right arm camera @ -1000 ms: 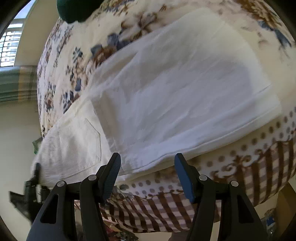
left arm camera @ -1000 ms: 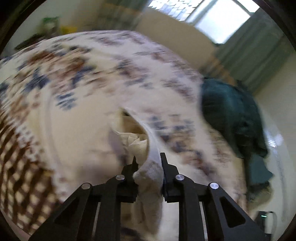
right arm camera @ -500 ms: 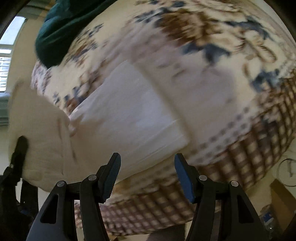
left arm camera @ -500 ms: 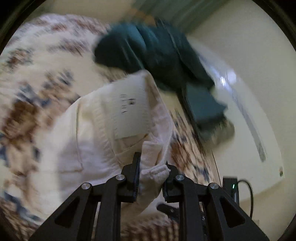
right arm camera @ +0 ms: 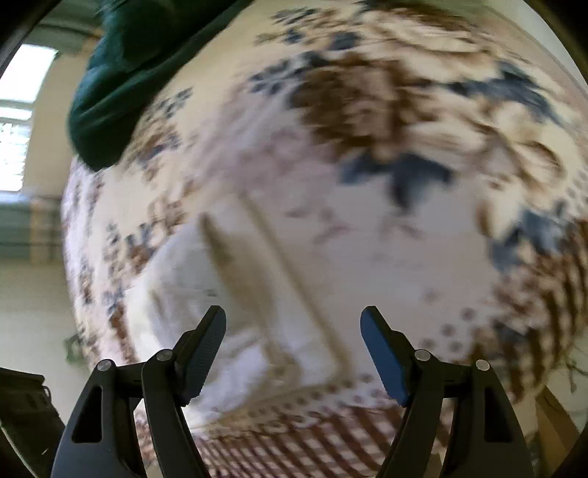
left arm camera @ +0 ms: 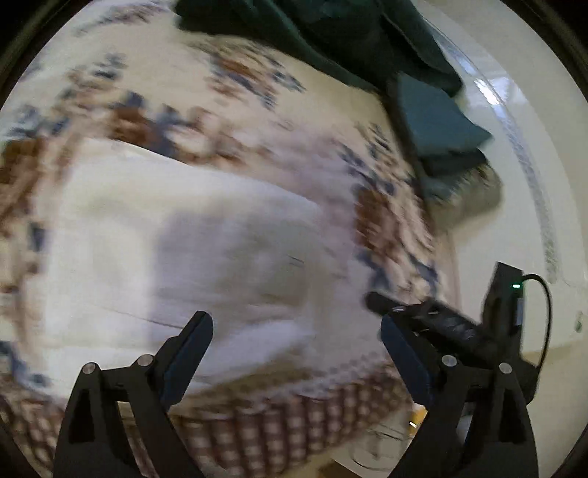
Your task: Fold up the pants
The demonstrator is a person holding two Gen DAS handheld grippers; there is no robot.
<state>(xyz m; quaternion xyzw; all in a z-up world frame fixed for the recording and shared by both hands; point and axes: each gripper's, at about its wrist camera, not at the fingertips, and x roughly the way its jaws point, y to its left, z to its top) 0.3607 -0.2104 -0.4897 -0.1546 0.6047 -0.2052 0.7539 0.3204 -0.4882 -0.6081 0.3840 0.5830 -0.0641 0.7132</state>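
We find no writing we can read: both views are blurred, and the few dark marks on the white pants (left arm camera: 191, 250) cannot be made out.

Our left tongs (left arm camera: 296, 349) stand wide open and hold nothing; the pants lie ahead of and below their fingers, and we cannot tell whether the tips touch the cloth. Our right tongs (right arm camera: 293, 347) are also spread wide and empty, over the pants (right arm camera: 235, 301), whose seams run as pale bands between the two fingers.

The pants lie on the bed (left arm camera: 228, 92), on a cover with blue and brown flowers, close to its near edge, where the cover turns to a brown checked border (left arm camera: 279, 423).

At the far side of the bed lies a heap of dark green cloth (left arm camera: 330, 33), with a folded teal piece (left arm camera: 433, 117) hanging at the bed's right edge. In the left view the other tongs show as a black device with a green light (left arm camera: 516, 285) and a cable, beside the bed's near right corner. A window (right arm camera: 18, 121) shows in the right view.
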